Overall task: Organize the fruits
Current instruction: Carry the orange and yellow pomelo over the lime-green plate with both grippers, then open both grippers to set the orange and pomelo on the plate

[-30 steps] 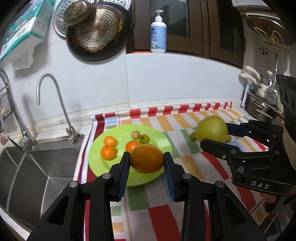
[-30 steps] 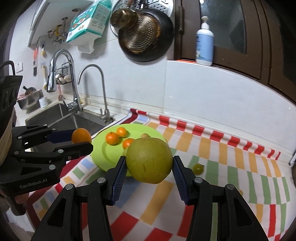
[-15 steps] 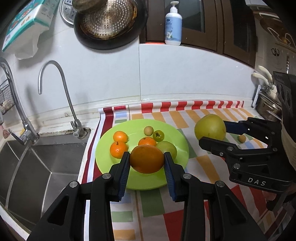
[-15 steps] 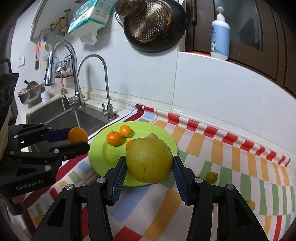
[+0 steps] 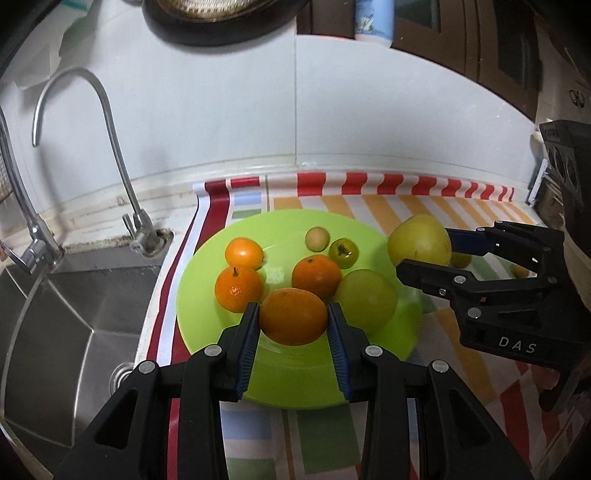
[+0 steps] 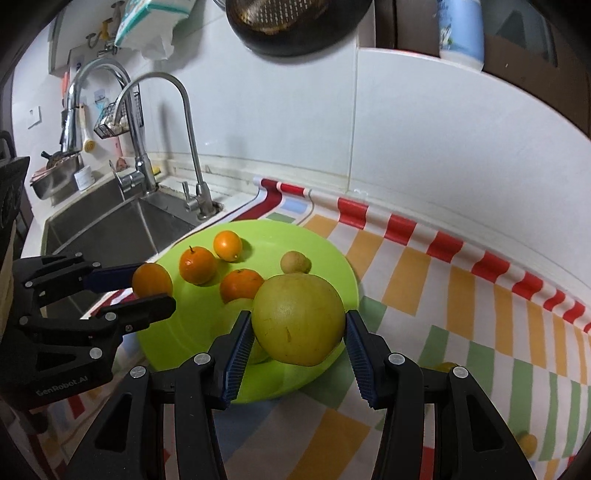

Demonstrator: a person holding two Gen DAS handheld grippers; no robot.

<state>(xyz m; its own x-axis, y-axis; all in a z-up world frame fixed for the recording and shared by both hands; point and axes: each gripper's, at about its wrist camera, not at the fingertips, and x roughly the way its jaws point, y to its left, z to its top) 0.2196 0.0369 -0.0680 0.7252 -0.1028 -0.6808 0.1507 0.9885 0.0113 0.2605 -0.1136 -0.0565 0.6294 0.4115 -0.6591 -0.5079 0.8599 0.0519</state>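
Note:
My left gripper (image 5: 292,325) is shut on an orange (image 5: 293,316) and hangs over the near rim of a lime green plate (image 5: 373,373). The plate holds several small oranges (image 5: 238,287), a green apple (image 5: 367,296), a dark green fruit (image 5: 343,252) and a small pale fruit (image 5: 317,238). My right gripper (image 6: 297,334) is shut on a large yellow-green fruit (image 6: 298,319) above the plate's right side (image 6: 334,258). In the left wrist view that gripper (image 5: 424,254) and its fruit (image 5: 419,242) sit at the right. In the right wrist view the left gripper (image 6: 151,288) and its orange (image 6: 152,280) sit at the left.
A steel sink (image 5: 55,321) with two taps (image 5: 122,166) lies left of the plate. A striped cloth (image 6: 443,295) covers the counter, with small yellow fruits (image 5: 519,271) on it at the right. A pan (image 6: 291,26) and a soap bottle (image 6: 460,29) are up on the wall.
Both grippers have moved forward and down toward the green plate, each still gripping its fruit. The plate now looks larger and sits right under them.

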